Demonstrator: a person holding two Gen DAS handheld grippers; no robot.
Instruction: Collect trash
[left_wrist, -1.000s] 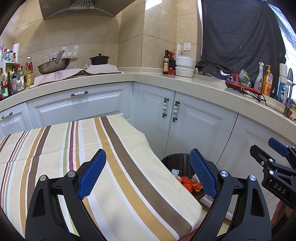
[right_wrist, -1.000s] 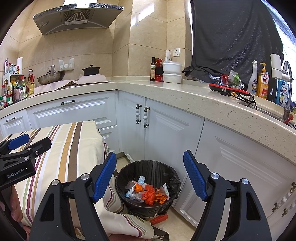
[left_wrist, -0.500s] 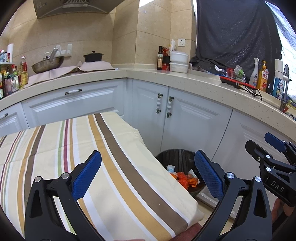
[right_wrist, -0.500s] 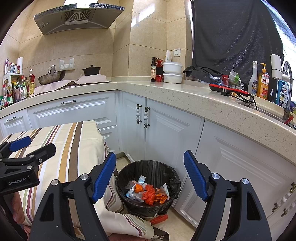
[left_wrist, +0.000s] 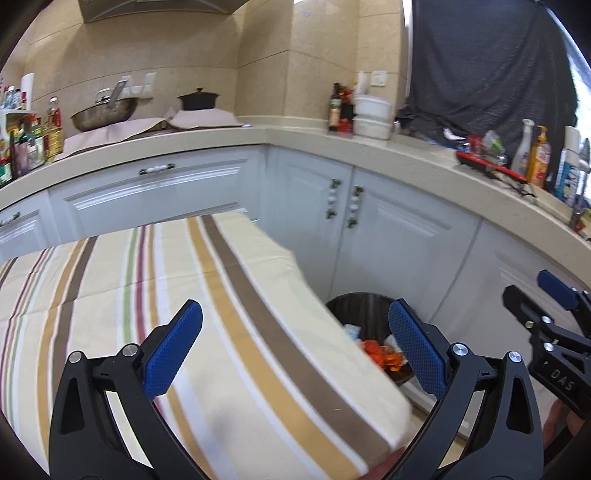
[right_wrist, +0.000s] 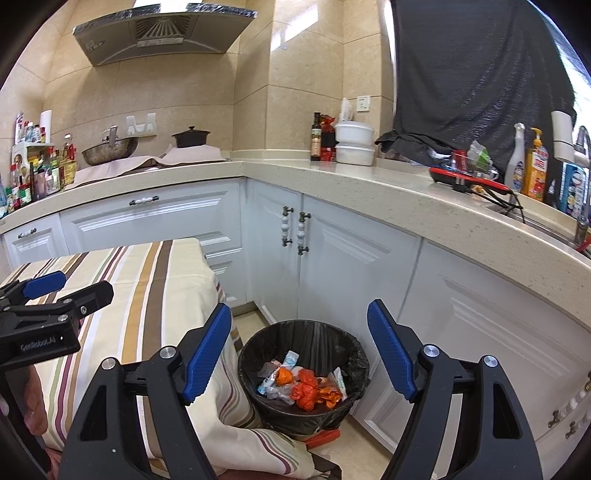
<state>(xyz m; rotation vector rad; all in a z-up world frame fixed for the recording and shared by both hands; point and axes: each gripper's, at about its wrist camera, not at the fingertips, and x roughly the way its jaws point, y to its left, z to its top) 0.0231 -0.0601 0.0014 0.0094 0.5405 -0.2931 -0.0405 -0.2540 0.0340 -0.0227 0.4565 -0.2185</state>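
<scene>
Below and between the empty, wide-spread jaws of the right gripper (right_wrist: 299, 354), wrappers (right_wrist: 301, 387) fill the black-lined trash bin (right_wrist: 354, 363); the left gripper (left_wrist: 295, 345), just opened wider, holds nothing over a seemingly bare striped tabletop (left_wrist: 110, 266), suggesting collection is nearly finished.

One round black-lined trash bin (right_wrist: 303, 373); two stacked white lidded bowls (right_wrist: 354, 143); one black lidded pot (right_wrist: 191, 137); one steel wok (right_wrist: 109, 149).

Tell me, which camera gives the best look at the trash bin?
The right wrist view: the trash bin shows whole, with wrappers and orange scraps inside. In the left wrist view the striped tablecloth and a gripper finger hide most of it.
</scene>
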